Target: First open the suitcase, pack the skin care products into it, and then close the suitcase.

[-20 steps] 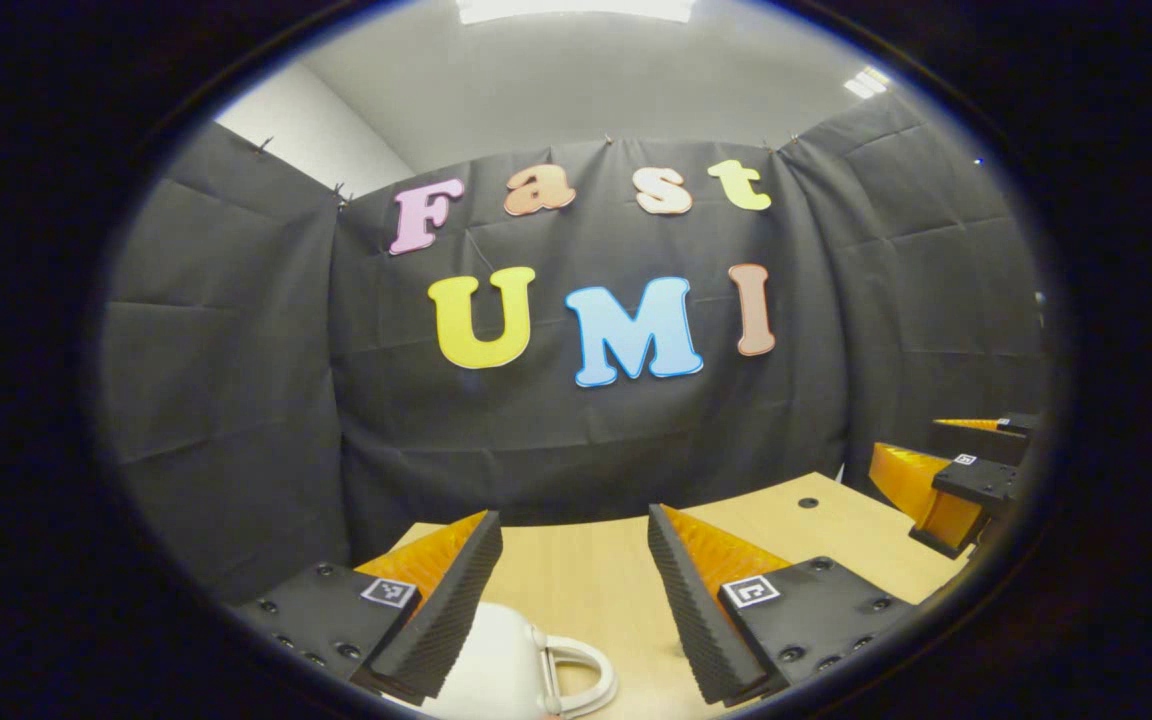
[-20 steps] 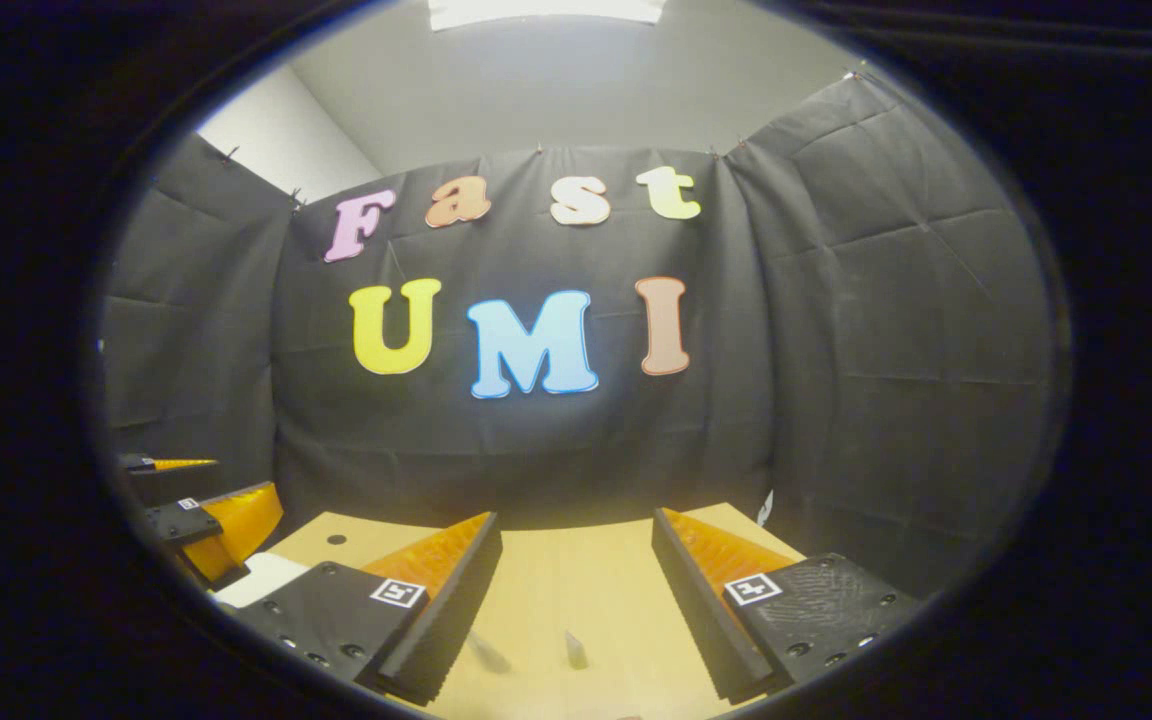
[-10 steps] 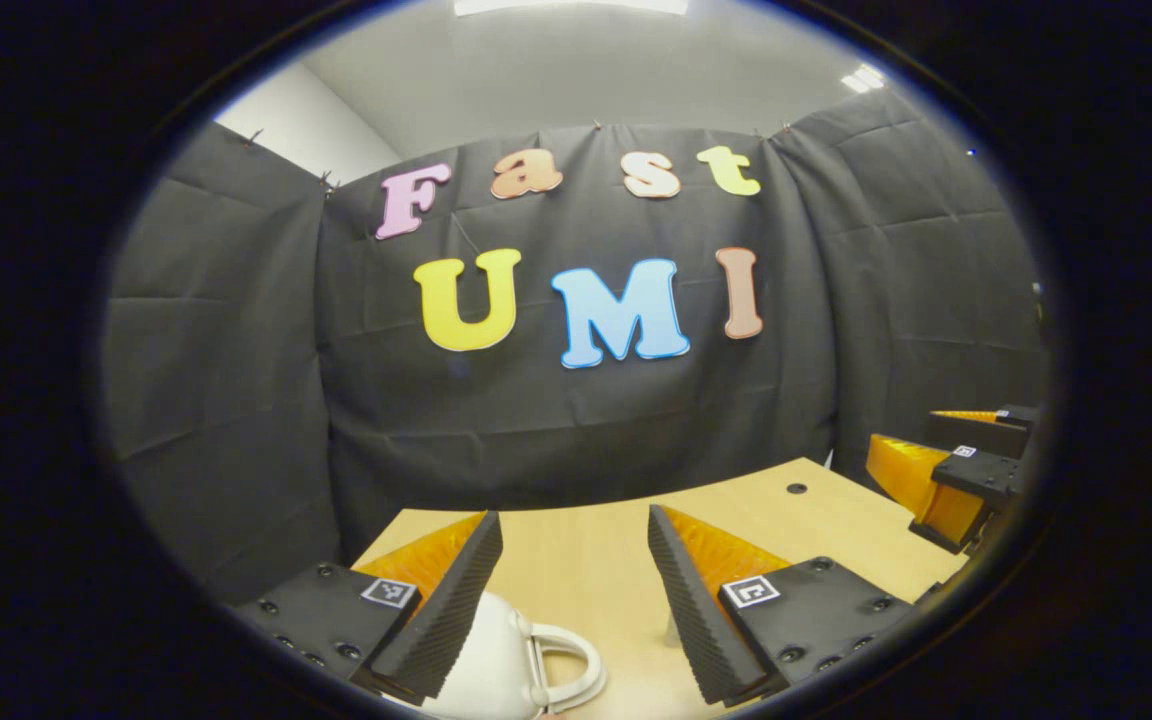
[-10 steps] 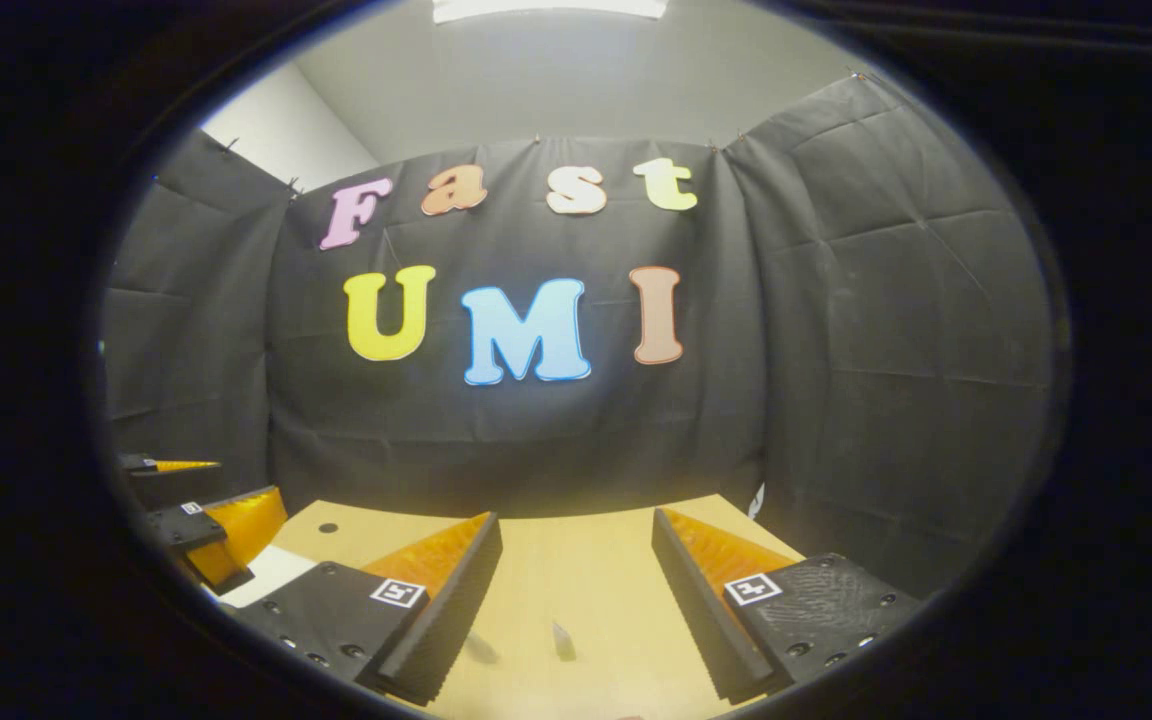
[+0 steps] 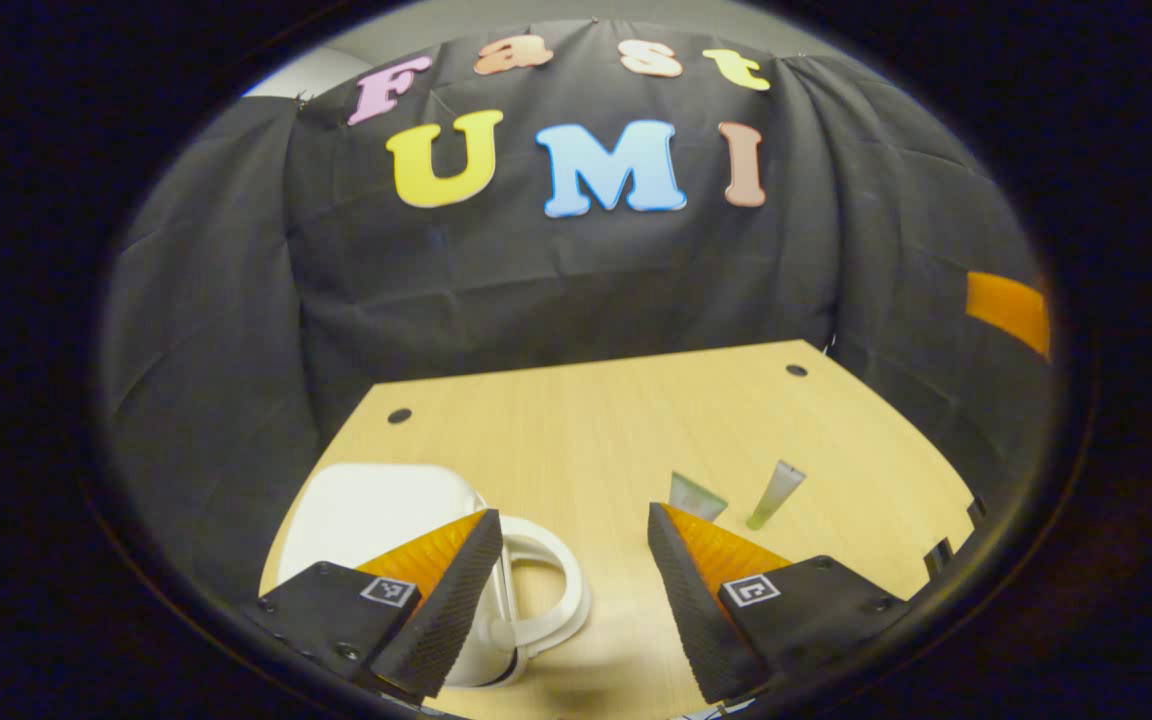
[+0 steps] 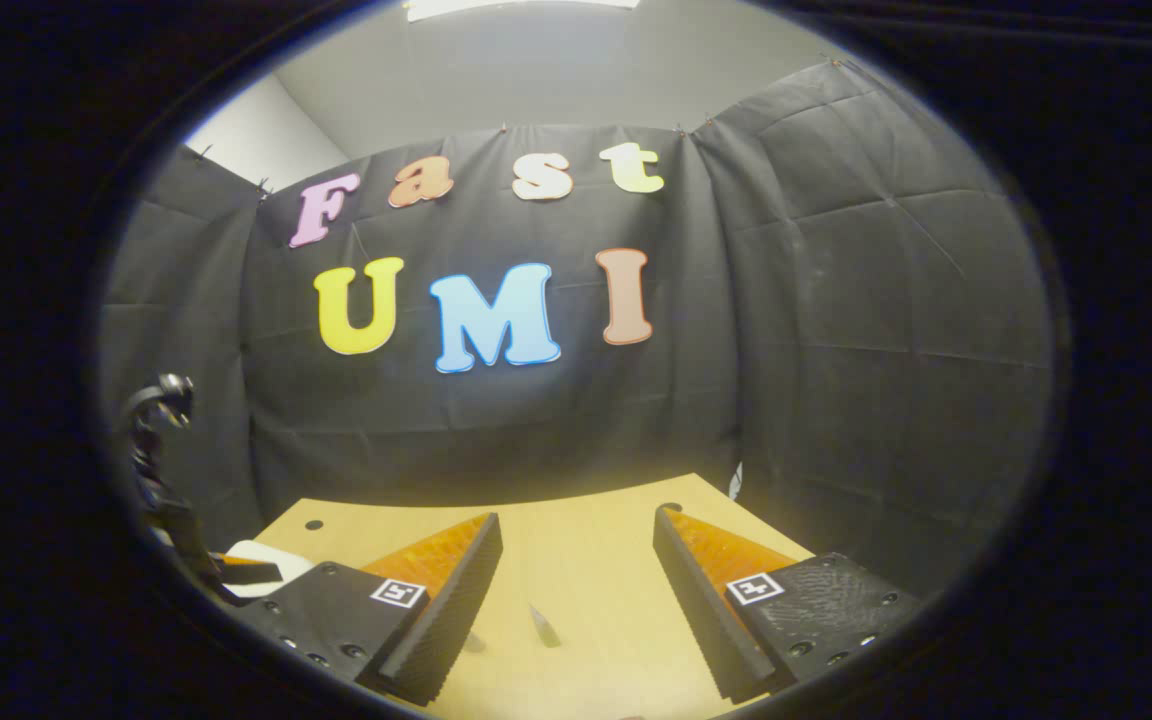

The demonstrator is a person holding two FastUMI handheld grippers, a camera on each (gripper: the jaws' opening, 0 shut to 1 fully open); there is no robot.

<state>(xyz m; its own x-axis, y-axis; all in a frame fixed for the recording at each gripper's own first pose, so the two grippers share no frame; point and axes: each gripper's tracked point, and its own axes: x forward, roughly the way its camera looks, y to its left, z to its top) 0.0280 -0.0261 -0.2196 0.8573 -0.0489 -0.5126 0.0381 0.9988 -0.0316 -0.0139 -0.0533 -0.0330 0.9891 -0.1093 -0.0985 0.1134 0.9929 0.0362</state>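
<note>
The left gripper (image 5: 574, 590) hangs wide open and empty over the table (image 5: 576, 420), the closed white suitcase (image 5: 376, 510) at its 7 o'clock with the handle (image 5: 551, 590) between the fingers. To open it, go for the lid edge squarely — not the handle. Two tubes (image 5: 776, 493) lie at 2 o'clock. The right gripper (image 6: 576, 600) is likewise wide, empty. Pale wood top, black cloth behind.

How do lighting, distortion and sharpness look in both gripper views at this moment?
Left gripper view: even light, strong fisheye bending the table edge; white suitcase and two tubes are sharp, soft shadow under the left gripper. Right gripper view: ceiling light glares at top, table glows yellow, a tube looks dim and small.
</note>
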